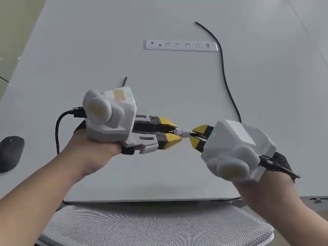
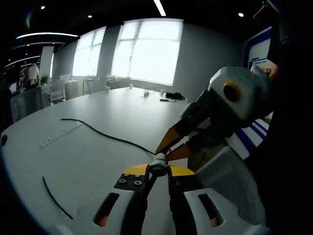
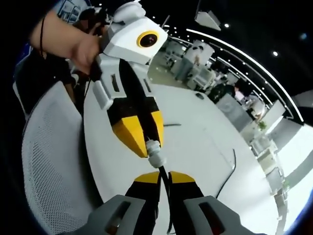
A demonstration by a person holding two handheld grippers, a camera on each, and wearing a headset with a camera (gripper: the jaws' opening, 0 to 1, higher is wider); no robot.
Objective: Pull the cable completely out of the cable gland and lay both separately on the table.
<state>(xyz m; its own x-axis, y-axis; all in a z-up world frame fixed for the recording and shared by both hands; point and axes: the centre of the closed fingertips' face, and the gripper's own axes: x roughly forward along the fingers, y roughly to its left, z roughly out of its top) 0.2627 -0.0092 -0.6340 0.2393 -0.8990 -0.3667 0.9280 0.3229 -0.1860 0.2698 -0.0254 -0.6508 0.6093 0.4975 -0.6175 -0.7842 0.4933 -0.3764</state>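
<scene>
At the far left a dark mouse [image 1: 10, 152] lies on the white counter [image 1: 92, 61]. Beside it, the person's left hand [image 1: 95, 151] holds the left tongs [image 1: 176, 132] level above the counter's near edge, pointing right. Their yellow-tipped jaws are closed down on the small white cable gland [image 1: 181, 132]. The gland sits clamped at the very tips, in the air and off the counter. In the left gripper view the gland [image 2: 157, 165] shows between the two yellow tips, pinched from both sides.

From the gland's free end comes the thin black cable [image 3: 164, 172]. In the right gripper view it runs straight down between the jaws of the right tongs [image 3: 165, 178]. These are drawn almost together and grip the cable just beside the gland. How far the cable reaches inside the gland cannot be told.

In the head view the two pairs of tongs meet tip to tip, very nearly touching. The right tongs [image 1: 197, 135] point left, held by the right hand [image 1: 266, 192] low on the right.

Farther back on the counter, a short black strand [image 1: 124, 81] lies alone. To its right sits a white power strip [image 1: 182, 45]. A black cord [image 1: 225, 77] passes the strip's right end and curves toward the near right edge. A grey mesh chair [image 1: 154, 225] shows below the counter's edge.
</scene>
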